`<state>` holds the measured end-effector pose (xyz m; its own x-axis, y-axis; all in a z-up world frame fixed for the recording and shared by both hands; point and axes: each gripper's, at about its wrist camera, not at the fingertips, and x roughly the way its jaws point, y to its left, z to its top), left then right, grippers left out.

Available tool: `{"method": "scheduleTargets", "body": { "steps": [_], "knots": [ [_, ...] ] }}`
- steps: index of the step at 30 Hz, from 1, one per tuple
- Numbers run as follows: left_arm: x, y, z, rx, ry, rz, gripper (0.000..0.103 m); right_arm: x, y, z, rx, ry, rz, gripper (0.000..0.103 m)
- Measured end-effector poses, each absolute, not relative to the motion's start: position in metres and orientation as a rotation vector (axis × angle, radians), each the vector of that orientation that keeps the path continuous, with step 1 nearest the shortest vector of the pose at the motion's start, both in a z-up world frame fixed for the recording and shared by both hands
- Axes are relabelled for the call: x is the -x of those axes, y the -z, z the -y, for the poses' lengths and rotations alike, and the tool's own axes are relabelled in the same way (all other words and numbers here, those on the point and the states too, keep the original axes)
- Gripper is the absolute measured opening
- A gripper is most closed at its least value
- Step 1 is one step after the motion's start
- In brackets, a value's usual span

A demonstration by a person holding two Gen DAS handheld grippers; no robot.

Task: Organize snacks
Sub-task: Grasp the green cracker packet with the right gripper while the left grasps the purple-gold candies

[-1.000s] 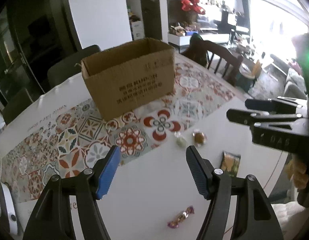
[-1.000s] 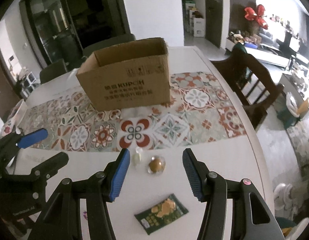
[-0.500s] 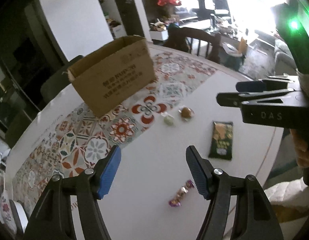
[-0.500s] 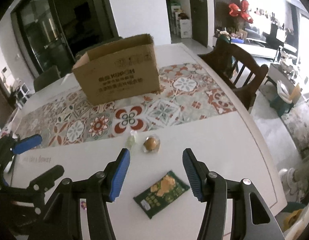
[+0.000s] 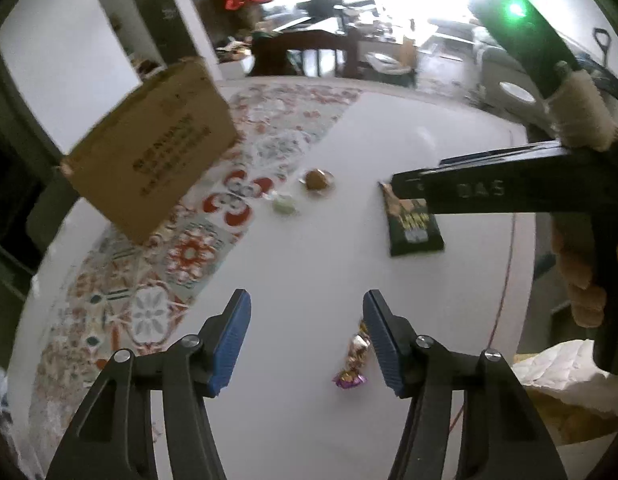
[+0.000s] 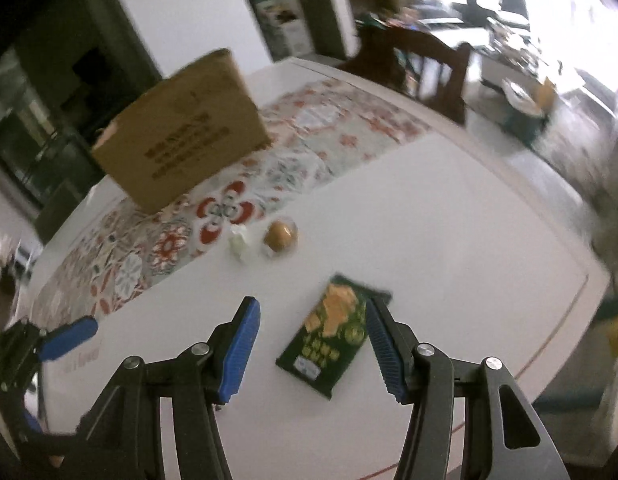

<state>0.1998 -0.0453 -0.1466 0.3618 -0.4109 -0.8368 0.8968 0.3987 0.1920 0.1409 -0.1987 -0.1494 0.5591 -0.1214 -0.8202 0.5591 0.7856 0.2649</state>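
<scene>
While both sets of jaws gape with nothing between them, the right gripper (image 6: 313, 344) hangs lower centre above the green packet (image 6: 333, 339). The left gripper (image 5: 307, 338) hangs beside a twisted candy (image 5: 355, 360), lower right on the worktop (image 5: 309, 248).

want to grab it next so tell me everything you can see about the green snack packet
The green snack packet is a flat, dark green, glossy-looking pouch with golden snack pictures, pale print and a small white label at its near end. It looks sealed and lies flat on the white table, angled, apart from the other sweets. The right claw is open just above it, its right finger over the packet's far corner; contact cannot be told.
</scene>
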Motion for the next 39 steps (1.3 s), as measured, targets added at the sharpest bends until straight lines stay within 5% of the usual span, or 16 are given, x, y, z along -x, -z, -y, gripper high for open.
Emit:
{"method": "scheduleTargets", "body": {
  "steps": [23,39],
  "knots": [
    [-0.198,0.204,0.034,-0.647,1.127,-0.922,0.017,-0.162,0.197,0.178,-0.494,0.683,-0.942,0.056],
    [-0.245,0.186,0.039,-0.318,1.022,-0.984,0.016,-0.159,0.198,0.169,-0.373,0.607,-0.965,0.049]
  ]
}}
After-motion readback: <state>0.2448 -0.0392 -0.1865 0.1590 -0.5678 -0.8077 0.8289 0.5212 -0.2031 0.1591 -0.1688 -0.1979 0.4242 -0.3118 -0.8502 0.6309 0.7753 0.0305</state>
